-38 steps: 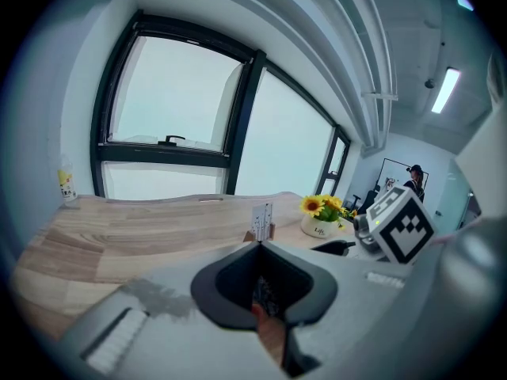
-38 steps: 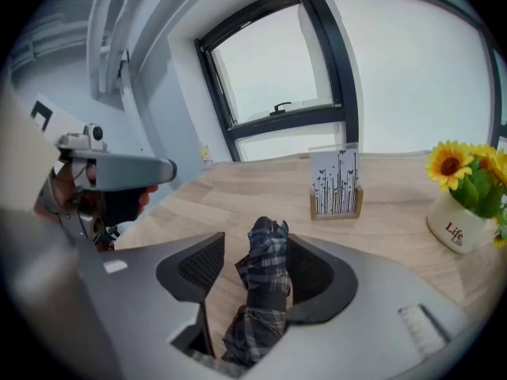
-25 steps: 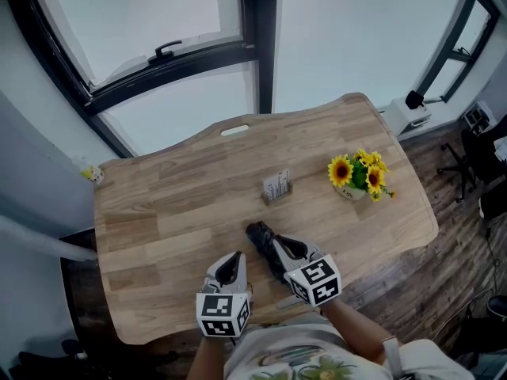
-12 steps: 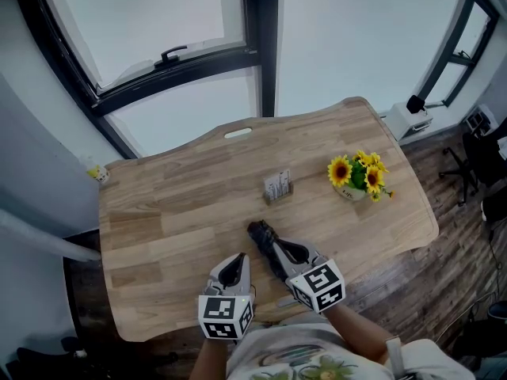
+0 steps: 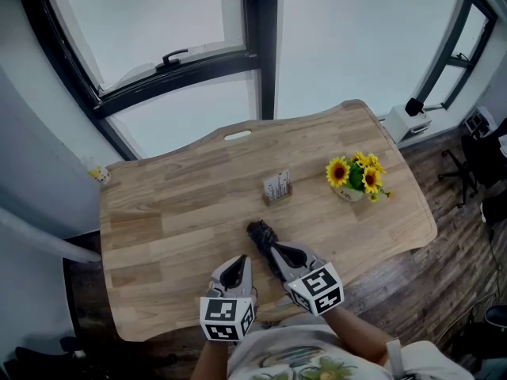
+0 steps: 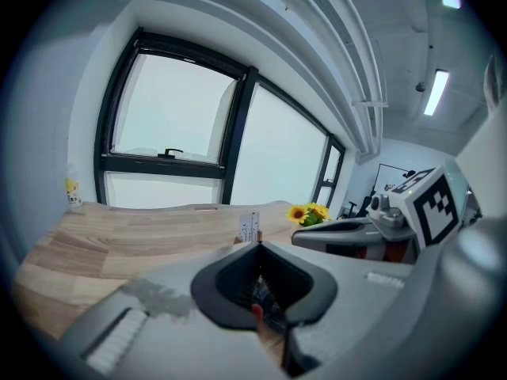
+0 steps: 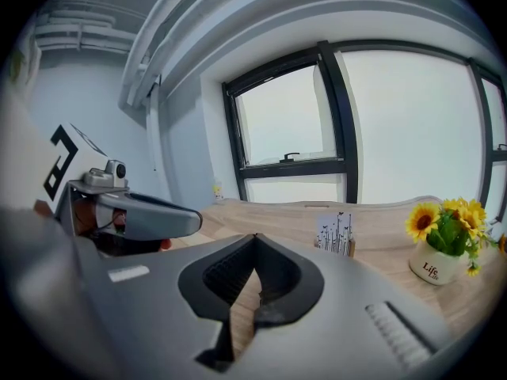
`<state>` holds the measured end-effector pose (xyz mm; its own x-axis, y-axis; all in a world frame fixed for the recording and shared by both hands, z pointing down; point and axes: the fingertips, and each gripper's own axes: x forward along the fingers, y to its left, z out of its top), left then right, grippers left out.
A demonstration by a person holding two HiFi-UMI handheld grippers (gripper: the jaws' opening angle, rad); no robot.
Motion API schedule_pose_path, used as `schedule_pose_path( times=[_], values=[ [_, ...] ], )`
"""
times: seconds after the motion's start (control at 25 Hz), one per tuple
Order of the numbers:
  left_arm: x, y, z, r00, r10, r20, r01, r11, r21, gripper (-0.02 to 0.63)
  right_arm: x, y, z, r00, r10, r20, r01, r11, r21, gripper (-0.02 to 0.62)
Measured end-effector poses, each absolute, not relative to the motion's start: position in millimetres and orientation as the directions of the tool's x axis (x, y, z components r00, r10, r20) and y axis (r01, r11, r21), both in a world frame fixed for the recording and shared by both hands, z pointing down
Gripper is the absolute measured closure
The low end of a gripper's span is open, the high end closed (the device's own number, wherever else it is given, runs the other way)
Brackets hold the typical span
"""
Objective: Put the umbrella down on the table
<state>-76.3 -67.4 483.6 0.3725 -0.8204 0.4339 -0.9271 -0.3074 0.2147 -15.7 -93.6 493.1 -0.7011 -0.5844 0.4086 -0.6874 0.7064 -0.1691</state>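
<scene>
A folded black umbrella [image 5: 260, 236] lies on the wooden table [image 5: 174, 212] near its front edge. Its near end is hidden under my right gripper [image 5: 275, 248]. That gripper hovers just over the umbrella, jaws shut; in the right gripper view [image 7: 254, 235] only bare wood shows through the gap behind the tips. My left gripper [image 5: 237, 258] sits a little to the left of the umbrella, apart from it. Its tips meet [image 6: 257, 245] and it is shut. Each gripper shows in the other's view: the right gripper [image 6: 348, 232] and the left gripper [image 7: 135, 216].
A small card holder [image 5: 276, 187] stands mid-table beyond the umbrella. A pot of sunflowers [image 5: 354, 179] is at the right. Large windows run behind the table's far edge, with a small yellow item [image 5: 98, 172] at the back left.
Both grippers have drawn back slightly toward the person and risen a little. The umbrella stays where it lay on the table.
</scene>
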Motion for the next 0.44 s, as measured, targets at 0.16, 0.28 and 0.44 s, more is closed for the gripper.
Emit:
schedule_pose_path(
  times=[0.16,0.28,0.44],
  values=[
    [-75.7,-66.0,482.0,0.372,-0.821,0.433,-0.927,-0.306,0.215,0.606,-14.6,-91.0,495.1,-0.700,-0.577,0.421,-0.687,0.706,-0.173,0.597],
    [-75.9,-64.8,482.3,0.372,-0.821,0.433,-0.927,-0.306,0.216,0.606,-14.8,-89.0,498.5,-0.697,-0.570,0.434,-0.687,0.705,-0.176,0.597],
    [-76.4,-63.1,484.7,0.372,-0.820,0.435,-0.927,-0.305,0.217,0.606,-15.1,-87.2,501.9,-0.696,-0.566,0.441,-0.686,0.706,-0.177,0.597]
  ],
)
